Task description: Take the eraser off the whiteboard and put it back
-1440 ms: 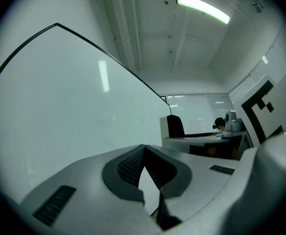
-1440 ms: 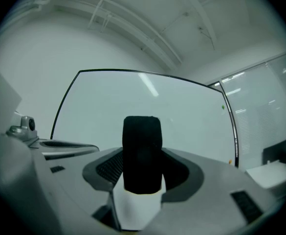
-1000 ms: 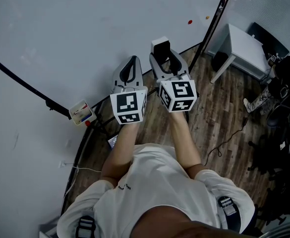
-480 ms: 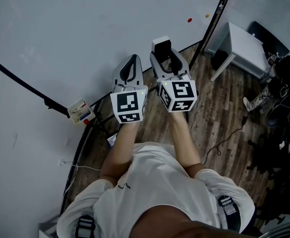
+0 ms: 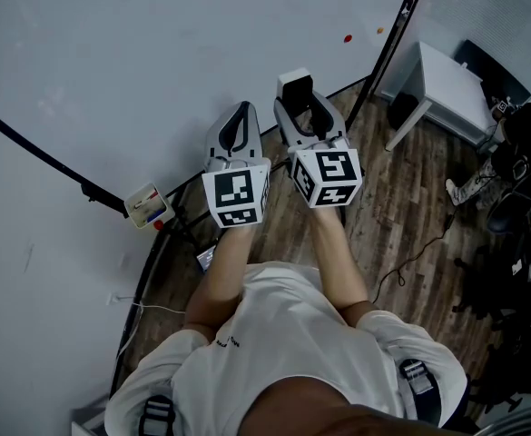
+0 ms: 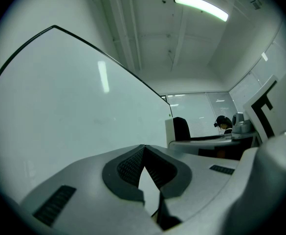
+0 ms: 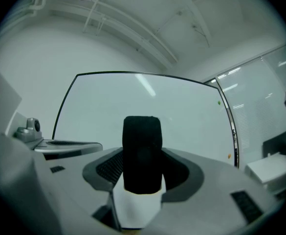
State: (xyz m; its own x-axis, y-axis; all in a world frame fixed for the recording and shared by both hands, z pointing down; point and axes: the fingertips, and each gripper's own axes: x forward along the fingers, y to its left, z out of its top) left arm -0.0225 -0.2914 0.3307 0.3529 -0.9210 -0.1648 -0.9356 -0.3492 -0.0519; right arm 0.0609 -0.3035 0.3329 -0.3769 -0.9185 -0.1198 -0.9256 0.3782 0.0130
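Observation:
The eraser (image 5: 294, 87), a white block with a black felt face (image 7: 142, 151), stands upright between the jaws of my right gripper (image 5: 301, 109), which is shut on it (image 7: 143, 164). It is held just in front of the whiteboard (image 5: 156, 62), and I cannot tell whether it touches the board. The board fills the background of the right gripper view (image 7: 147, 97). My left gripper (image 5: 239, 121) is beside it on the left, level with it and shut, its tips meeting with nothing between them (image 6: 143, 149). The whiteboard (image 6: 74, 106) lies to that gripper's left.
A small box of markers (image 5: 149, 205) hangs at the board's lower frame. A red magnet (image 5: 347, 38) and an orange one (image 5: 379, 32) sit near the board's right edge. A white table (image 5: 447, 84), cables and dark clutter (image 5: 519, 153) stand on the wooden floor at right.

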